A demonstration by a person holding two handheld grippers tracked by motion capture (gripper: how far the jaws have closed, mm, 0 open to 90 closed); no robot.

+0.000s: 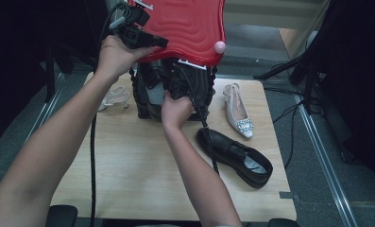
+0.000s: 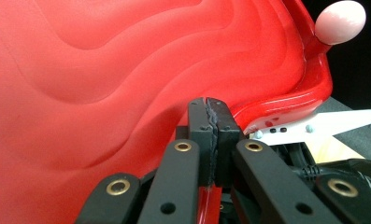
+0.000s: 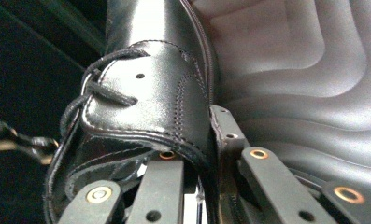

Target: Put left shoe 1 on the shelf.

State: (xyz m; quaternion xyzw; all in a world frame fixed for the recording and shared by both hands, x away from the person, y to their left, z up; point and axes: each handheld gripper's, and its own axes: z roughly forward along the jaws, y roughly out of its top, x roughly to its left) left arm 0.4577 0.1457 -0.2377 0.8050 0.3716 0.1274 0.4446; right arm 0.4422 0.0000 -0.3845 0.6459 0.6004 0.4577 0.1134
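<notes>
Between the right gripper's (image 3: pixel 206 154) pinching fingers, a black shoe's (image 3: pixel 146 98) leather edge; left fingers (image 2: pixel 199 126) clamped on the red flap (image 2: pixel 127 70).

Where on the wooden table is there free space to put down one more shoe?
The near half of the light wooden table, left of the black leather loafer, is bare. A smaller patch lies between the loafer and the white jewelled pump. It is crowded around the black bag with the red flap.

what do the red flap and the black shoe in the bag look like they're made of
Red flap: probably glossy moulded plastic or patent faux leather; smooth, with embossed waves and bright highlights along its rim. Black shoe: looks like smooth leather or a lookalike, with a soft sheen, stitched seams and laces.
</notes>
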